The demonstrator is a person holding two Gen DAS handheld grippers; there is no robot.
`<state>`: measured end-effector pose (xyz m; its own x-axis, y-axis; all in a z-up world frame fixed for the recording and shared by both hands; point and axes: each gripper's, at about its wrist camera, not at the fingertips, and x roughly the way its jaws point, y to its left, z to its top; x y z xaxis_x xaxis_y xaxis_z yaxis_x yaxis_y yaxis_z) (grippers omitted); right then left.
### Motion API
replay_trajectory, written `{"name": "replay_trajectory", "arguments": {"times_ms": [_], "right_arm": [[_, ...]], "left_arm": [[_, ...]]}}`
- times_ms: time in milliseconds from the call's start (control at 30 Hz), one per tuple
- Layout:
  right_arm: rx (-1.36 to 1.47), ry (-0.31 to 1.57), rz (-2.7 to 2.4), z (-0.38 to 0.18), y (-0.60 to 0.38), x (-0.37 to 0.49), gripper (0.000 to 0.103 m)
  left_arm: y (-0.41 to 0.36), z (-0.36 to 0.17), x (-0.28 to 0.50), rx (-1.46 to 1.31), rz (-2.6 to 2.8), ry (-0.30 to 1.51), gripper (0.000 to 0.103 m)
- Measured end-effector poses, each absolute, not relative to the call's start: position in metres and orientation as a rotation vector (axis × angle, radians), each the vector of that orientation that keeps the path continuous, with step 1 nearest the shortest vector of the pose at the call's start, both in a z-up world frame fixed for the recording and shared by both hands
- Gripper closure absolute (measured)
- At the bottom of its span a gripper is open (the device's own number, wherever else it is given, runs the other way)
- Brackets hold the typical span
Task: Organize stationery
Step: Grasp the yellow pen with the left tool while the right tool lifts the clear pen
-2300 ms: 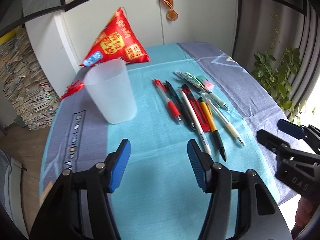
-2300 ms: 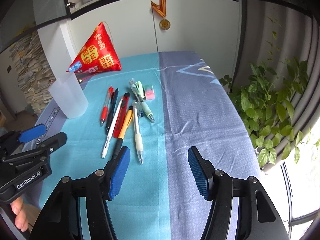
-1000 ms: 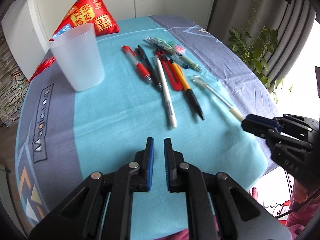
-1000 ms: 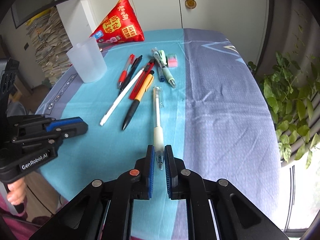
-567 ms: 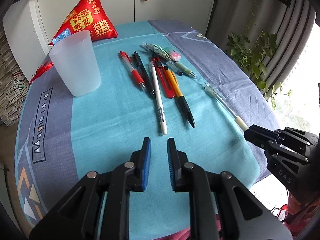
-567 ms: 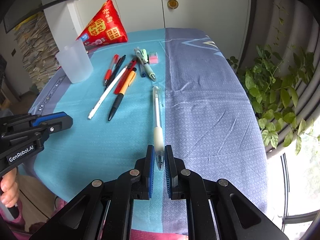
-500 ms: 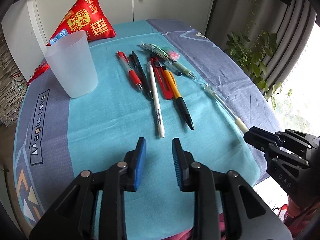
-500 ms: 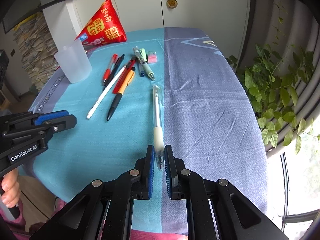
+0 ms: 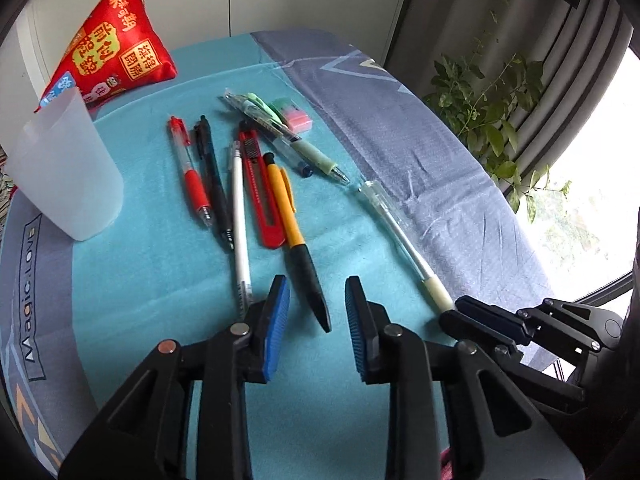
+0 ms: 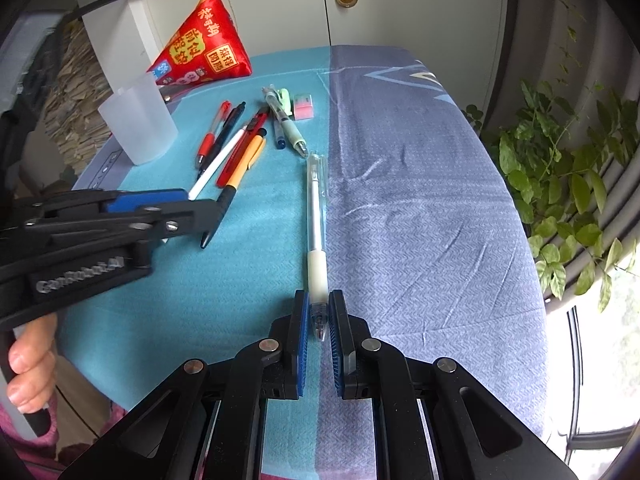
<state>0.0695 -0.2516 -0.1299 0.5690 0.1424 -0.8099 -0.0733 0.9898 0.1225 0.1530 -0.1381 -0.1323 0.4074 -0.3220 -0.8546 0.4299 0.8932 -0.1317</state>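
My right gripper (image 10: 318, 310) is shut on the tip end of a clear pen with a white grip (image 10: 316, 220); the pen points away from it, low over the cloth. It also shows in the left wrist view (image 9: 400, 236). My left gripper (image 9: 317, 304) is open, its pads either side of the black tip of an orange-and-black pen (image 9: 296, 236). Beside that pen lie a white pen (image 9: 239, 216), a red utility knife (image 9: 260, 192), a black pen (image 9: 214, 184) and a red pen (image 9: 190, 172). A translucent plastic cup (image 9: 64, 168) stands upright at the left.
A green pen (image 9: 296, 140), a blue pen and a pink-green eraser (image 9: 294, 114) lie farther back. A red pyramid-shaped pouch (image 9: 112, 56) sits at the table's far left. A leafy plant (image 10: 568, 184) stands off the right edge. The cloth (image 10: 420, 200) is teal and grey-blue.
My left gripper has opened from nearly shut and moved forward over the orange-and-black pen's tip. My right gripper stays shut on the clear pen, which has shifted little.
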Motion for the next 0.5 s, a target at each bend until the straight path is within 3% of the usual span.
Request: {"name": "replay_trajectory", "arguments": {"times_ms": [167,500], "right_arm": [[0.084,0.956,0.132,-0.130,-0.254,0.073,0.092],[0.081,0.962,0.146,-0.125,-0.250,0.069,0.092]], "left_arm": [[-0.140,-0.137,0.157,0.119,-0.473,1.061,0.091],[-0.106,-0.133,0.126,0.117,-0.498,1.074,0.095]]}}
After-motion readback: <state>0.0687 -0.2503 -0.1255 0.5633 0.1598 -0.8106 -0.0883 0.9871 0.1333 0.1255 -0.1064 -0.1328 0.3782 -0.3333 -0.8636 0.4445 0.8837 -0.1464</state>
